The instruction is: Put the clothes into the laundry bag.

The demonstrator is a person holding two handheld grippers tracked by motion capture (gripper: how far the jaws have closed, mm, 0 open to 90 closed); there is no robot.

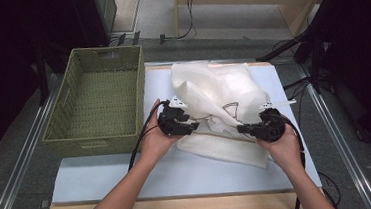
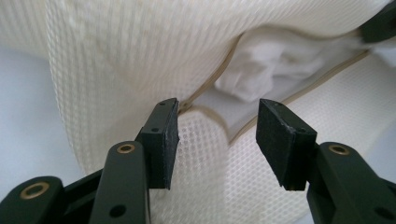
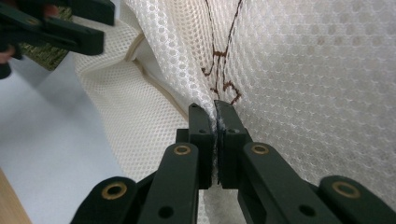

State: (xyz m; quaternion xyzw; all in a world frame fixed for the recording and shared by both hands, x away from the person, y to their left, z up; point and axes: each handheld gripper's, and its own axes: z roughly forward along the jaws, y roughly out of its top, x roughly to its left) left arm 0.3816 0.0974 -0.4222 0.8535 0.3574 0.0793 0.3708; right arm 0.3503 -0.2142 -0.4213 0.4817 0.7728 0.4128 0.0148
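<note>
While the right tool (image 3: 215,140) has its jaws pressed together on a fold of the white mesh bag (image 1: 213,95), pinching the netting between the pads, the left tool (image 2: 217,135) stands with its jaws spread about halfway and grips nothing. In the left gripper view the bag's mesh lies between and behind the two pads, which stand clear of it, just in front of the tan-edged opening of the bag, where white fabric shows inside. In the high view the left tool (image 1: 177,122) sits at the bag's left edge and the right tool (image 1: 255,128) at its right lower edge, each carried in one hand. The bag rests on the white worktop (image 1: 104,176), partly lifted and bunched, just to the right of the woven green basket (image 1: 95,99). A dark brown line drawing is stitched or printed on the mesh just above the right tool's pads; it forms no legible letters, and no brand or label can be read.
</note>
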